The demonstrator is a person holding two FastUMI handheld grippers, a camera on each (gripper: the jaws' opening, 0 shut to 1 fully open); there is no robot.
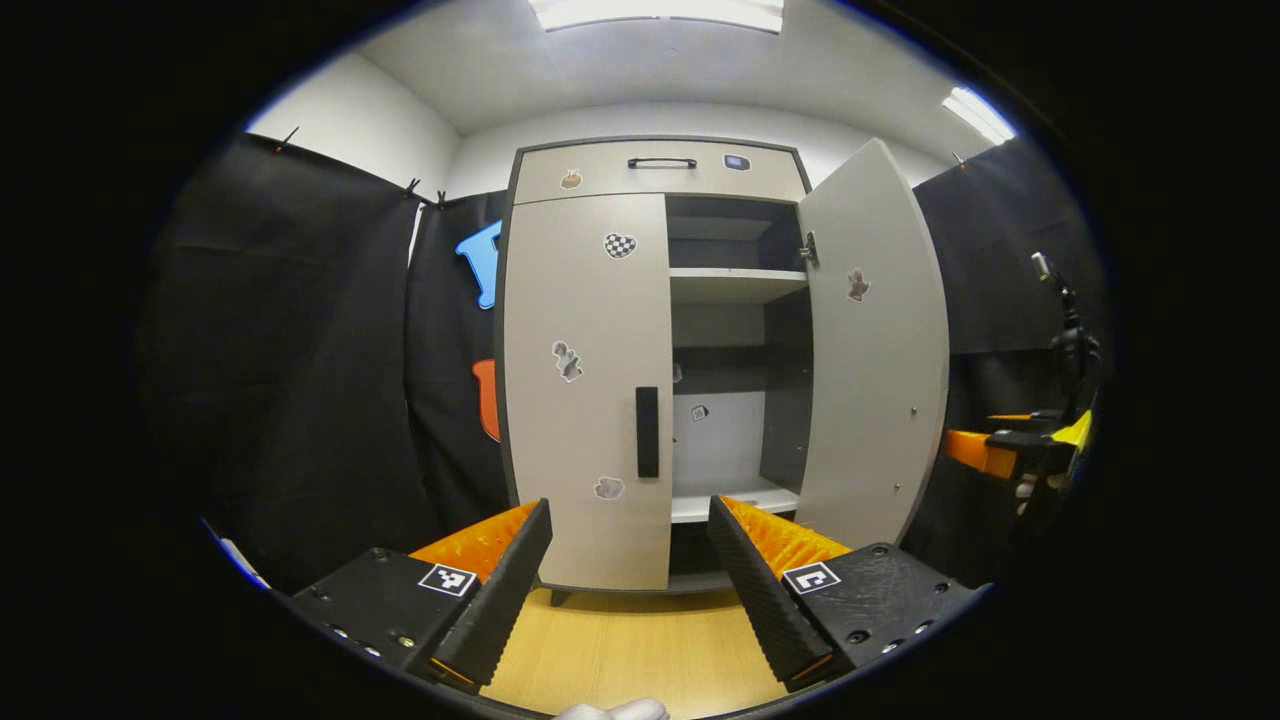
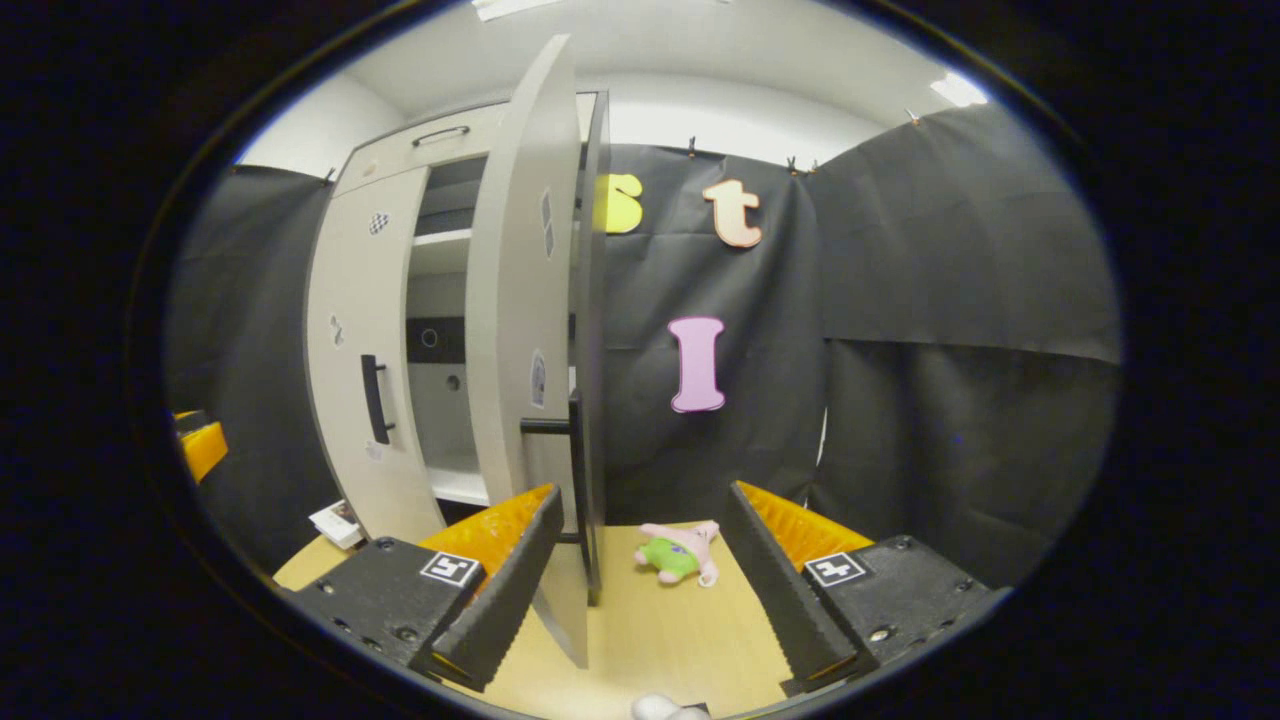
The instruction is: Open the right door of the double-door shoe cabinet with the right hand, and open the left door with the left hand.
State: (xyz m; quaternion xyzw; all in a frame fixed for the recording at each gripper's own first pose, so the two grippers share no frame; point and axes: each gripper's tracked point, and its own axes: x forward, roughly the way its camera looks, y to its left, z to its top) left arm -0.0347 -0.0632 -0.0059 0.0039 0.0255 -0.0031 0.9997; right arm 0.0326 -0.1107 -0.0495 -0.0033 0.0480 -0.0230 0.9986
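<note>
Shoe cabinet (image 1: 655,165) stands straight ahead of the left gripper (image 1: 630,575), on a wooden tabletop (image 1: 620,650). Its left door (image 1: 585,400) is closed, with the black vertical handle (image 1: 647,432) near its inner edge, just above and between the gripper's two fingers. The left gripper is spread wide and holds nothing; it is well short of the handle. The right door (image 1: 875,350) is swung open, baring the shelves (image 1: 735,283) inside. At the far right edge of the left gripper view the other gripper appears, off to the side of the open door.

In the right gripper view the right gripper (image 2: 635,575) also gapes wide with nothing between its fingers. The open right door (image 2: 520,350) is seen nearly edge-on, its lower edge just beside the gripper's left finger (image 2: 495,590); whether they touch is unclear. The door's black handle (image 2: 575,465) sticks out just above that finger. Farther left the closed left door (image 2: 360,360) shows with its handle (image 2: 373,398). A small pink and green plush toy (image 2: 680,552) lies on the tabletop beyond the fingers, by the black cloth wall (image 2: 900,350).
</note>
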